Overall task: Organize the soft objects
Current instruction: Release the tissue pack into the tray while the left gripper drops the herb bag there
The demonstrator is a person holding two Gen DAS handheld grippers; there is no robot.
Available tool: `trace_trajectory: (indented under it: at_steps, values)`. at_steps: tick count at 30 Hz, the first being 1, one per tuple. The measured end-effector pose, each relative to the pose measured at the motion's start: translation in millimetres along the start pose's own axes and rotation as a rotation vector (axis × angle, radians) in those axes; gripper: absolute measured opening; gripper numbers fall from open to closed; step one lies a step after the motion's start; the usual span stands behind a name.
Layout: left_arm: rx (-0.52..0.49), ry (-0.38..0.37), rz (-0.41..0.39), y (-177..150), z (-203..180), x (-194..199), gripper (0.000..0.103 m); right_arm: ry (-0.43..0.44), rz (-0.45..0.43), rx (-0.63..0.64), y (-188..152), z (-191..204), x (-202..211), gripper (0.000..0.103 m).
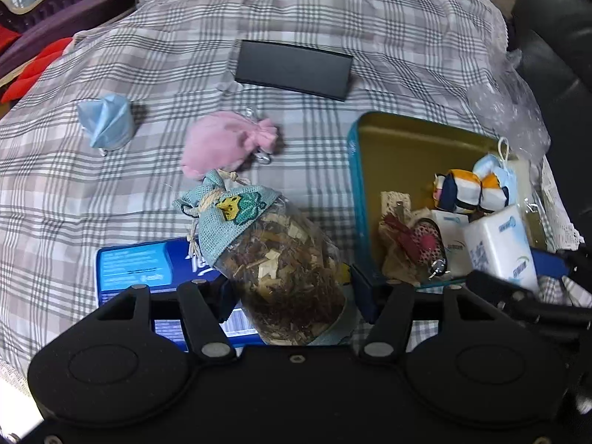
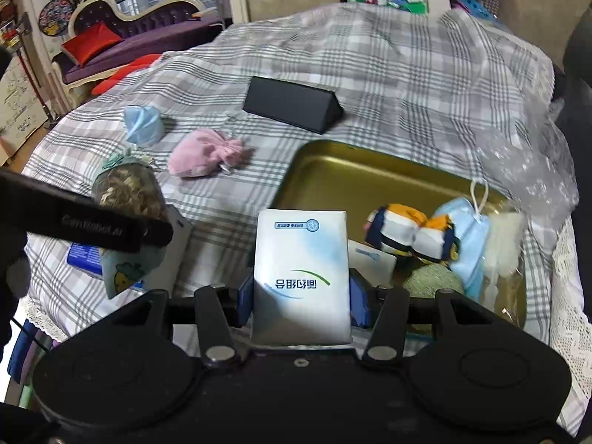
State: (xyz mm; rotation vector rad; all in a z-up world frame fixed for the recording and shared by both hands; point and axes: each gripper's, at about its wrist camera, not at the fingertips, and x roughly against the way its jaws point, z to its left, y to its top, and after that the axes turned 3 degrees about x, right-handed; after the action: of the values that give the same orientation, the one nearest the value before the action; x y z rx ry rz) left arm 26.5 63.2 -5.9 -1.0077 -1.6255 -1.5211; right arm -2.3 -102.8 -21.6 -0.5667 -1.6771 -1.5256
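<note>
My left gripper (image 1: 292,296) is shut on a clear sachet of dried potpourri (image 1: 285,259) with a blue woven top, held over the plaid cloth; it also shows in the right wrist view (image 2: 127,188). My right gripper (image 2: 301,296) is shut on a white tissue pack (image 2: 301,273), held over the near rim of the gold tin tray (image 2: 351,170); the pack also shows in the left wrist view (image 1: 499,244). A pink pouch (image 1: 222,144) and a folded blue mask (image 1: 105,122) lie on the cloth.
The tray (image 1: 407,137) holds a striped soft toy (image 2: 410,233), a blue mask (image 2: 466,233), another tissue pack and small pouches. A black triangular box (image 1: 292,70) lies farther back. A blue box (image 1: 148,266) lies under the left gripper. A black chair stands at right.
</note>
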Motion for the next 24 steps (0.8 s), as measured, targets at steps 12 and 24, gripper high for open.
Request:
trace_trajectory:
  at_steps: [12,24]
  values:
    - [-0.006,-0.06,-0.006,0.4,-10.0,-8.5,0.058,-0.149,-0.009,-0.204,17.3,-93.8,5.8,0.05]
    - [-0.024,-0.071,0.01,-0.2,-17.7,-18.7,0.058,-0.196,-0.045,-0.206,76.7,-124.3,-21.2,0.05]
